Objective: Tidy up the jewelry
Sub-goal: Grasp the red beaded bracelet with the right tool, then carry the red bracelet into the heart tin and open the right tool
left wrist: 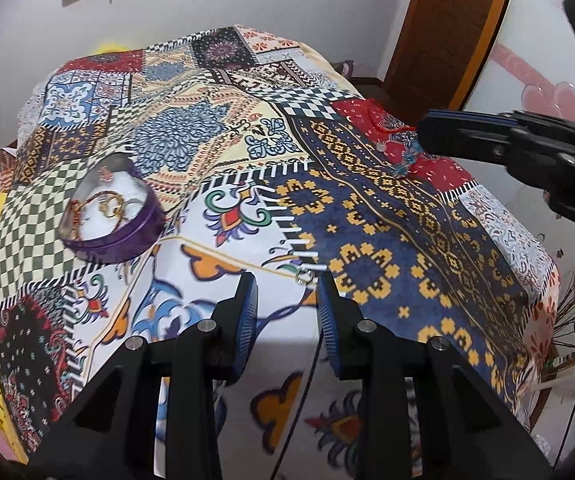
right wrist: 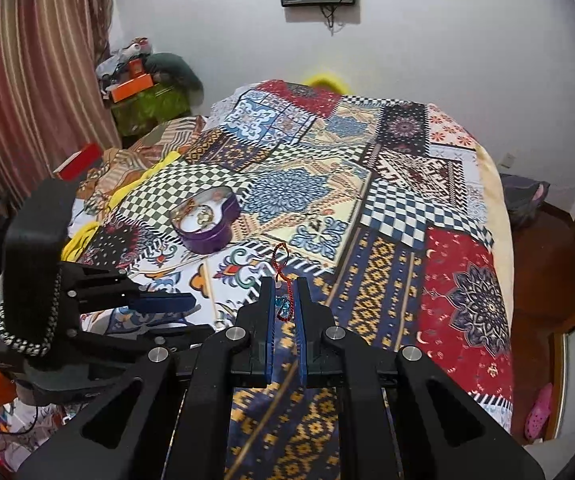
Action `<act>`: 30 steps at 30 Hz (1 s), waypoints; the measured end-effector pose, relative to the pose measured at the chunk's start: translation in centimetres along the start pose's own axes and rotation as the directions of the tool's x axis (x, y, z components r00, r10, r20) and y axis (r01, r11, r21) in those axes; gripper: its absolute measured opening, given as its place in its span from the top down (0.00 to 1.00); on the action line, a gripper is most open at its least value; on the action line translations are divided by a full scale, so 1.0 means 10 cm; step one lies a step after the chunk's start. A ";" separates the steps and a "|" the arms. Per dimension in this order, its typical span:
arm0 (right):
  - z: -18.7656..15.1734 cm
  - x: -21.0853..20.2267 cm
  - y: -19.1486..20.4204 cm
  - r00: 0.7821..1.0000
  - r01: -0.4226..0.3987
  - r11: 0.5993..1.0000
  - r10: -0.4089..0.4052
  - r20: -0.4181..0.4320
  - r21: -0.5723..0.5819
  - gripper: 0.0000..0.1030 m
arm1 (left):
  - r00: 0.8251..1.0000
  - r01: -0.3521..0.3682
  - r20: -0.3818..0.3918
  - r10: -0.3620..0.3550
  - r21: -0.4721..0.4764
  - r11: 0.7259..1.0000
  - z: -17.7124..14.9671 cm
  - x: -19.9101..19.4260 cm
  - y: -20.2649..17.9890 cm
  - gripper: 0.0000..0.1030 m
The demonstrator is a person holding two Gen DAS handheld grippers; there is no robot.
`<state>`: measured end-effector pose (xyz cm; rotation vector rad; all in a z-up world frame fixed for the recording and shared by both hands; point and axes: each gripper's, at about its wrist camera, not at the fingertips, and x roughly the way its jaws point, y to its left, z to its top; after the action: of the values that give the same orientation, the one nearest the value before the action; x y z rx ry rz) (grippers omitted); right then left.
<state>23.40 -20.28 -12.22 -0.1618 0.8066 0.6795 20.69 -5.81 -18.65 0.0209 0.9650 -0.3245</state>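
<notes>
Right claw [right wrist: 284, 280] pinches red bracelet [right wrist: 280, 258] clear of purple tin [right wrist: 206, 222].

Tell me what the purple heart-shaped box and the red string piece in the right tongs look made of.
Purple box: probably painted tin; its wall is glossy, its inner rim silvery. Red string piece: thin beaded or knotted cord with small blue, glassy-looking beads; too small to tell.

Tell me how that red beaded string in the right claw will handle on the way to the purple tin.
Probably floppy: the string loops and dangles from the shut right claw. Likely light, so it may swing. Its thin beads could snag on the tin rim.
</notes>
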 end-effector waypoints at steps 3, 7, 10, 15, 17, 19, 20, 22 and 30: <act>-0.05 0.04 -0.02 1.000 -0.003 1.000 0.003 -0.013 0.009 0.92 | 1.000 -0.003 -0.009 0.003 0.011 1.000 0.03 0.08 -0.05 0.71; -0.10 0.07 -0.06 1.000 -0.011 1.000 0.012 -0.026 0.020 0.92 | 1.000 -0.005 -0.007 0.005 0.033 0.999 0.04 0.13 -0.11 0.92; -0.10 0.07 -0.07 0.999 -0.020 0.999 0.021 -0.029 0.027 0.92 | 1.000 -0.015 0.000 0.015 0.042 0.999 0.03 0.11 -0.13 0.92; -0.04 0.04 -0.03 0.999 -0.028 0.999 0.029 -0.014 0.026 0.92 | 0.999 -0.026 0.027 0.026 0.020 0.999 0.00 -0.01 -0.07 0.92; 0.00 0.03 -0.02 1.000 -0.030 0.999 0.030 -0.005 0.024 0.92 | 0.999 -0.030 0.041 0.030 0.006 1.000 0.01 -0.07 -0.02 0.92; 0.06 0.02 0.03 0.999 -0.032 0.999 0.032 0.006 0.020 0.92 | 0.997 -0.039 0.062 0.039 -0.007 0.999 0.03 -0.16 0.04 0.92; 0.09 0.01 0.05 0.999 -0.034 0.999 0.034 0.012 0.018 0.92 | 0.996 -0.043 0.072 0.044 -0.012 0.999 0.03 -0.20 0.07 0.92; 0.14 0.01 0.10 0.999 -0.040 0.999 0.039 0.022 0.013 0.92 | 0.994 -0.054 0.092 0.055 -0.022 0.998 0.05 -0.29 0.15 0.92; 0.38 0.04 0.38 0.996 -0.065 0.997 0.067 0.055 -0.030 0.92 | 0.981 -0.103 0.160 0.113 -0.068 0.992 0.08 -0.63 0.48 0.92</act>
<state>23.59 -15.65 -9.45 -0.1413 0.7518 0.7544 19.41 0.25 -13.72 -0.0082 0.8065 -0.1941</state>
